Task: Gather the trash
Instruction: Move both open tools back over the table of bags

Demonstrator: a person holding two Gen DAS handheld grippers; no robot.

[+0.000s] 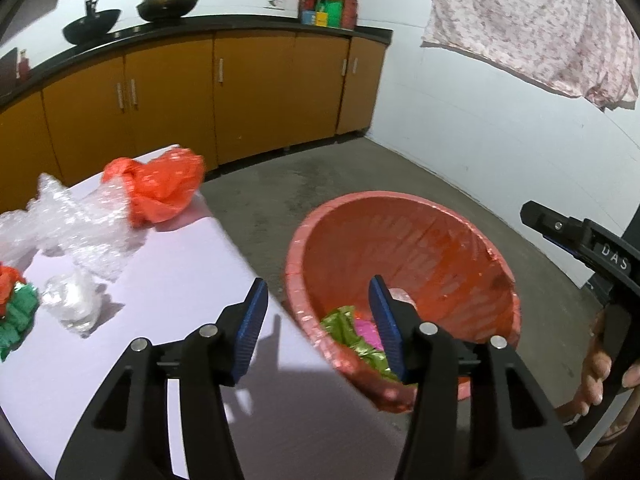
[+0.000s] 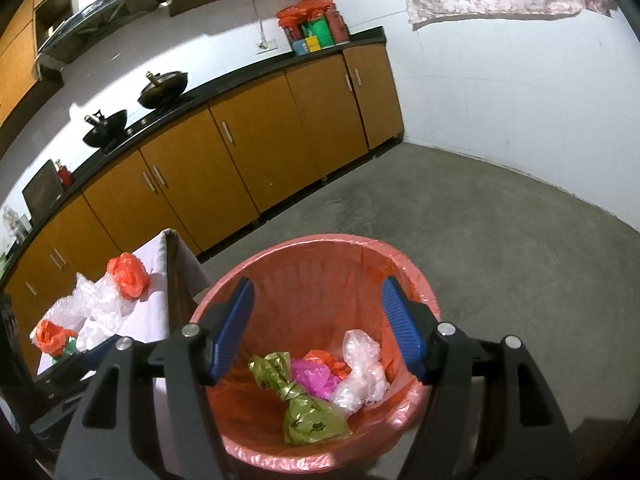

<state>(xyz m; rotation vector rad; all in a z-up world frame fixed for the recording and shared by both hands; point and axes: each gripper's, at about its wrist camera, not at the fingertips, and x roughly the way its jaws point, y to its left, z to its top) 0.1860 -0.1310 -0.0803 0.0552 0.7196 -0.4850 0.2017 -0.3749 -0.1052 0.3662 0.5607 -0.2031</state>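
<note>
A red bin (image 1: 460, 240) with a red liner stands on the floor beside the white table (image 1: 168, 280); it also shows in the right wrist view (image 2: 320, 264). Inside lie a green bag (image 2: 308, 420), a pink bag (image 2: 312, 378), an orange bag and a clear plastic bag (image 2: 362, 372). On the table lie an orange bag (image 1: 160, 184), clear bubble wrap (image 1: 76, 220), a small clear bag (image 1: 72, 304) and a red and green bundle (image 1: 12, 312). My left gripper (image 1: 318, 328) is open and empty over the table edge and bin rim. My right gripper (image 2: 320, 328) is open and empty above the bin.
Orange kitchen cabinets (image 1: 240, 92) with a black counter, two woks (image 1: 168, 4) and a red bag of items (image 1: 326, 4) line the far wall. A patterned cloth (image 1: 540, 24) hangs at upper right. Grey concrete floor (image 2: 480, 220) surrounds the bin.
</note>
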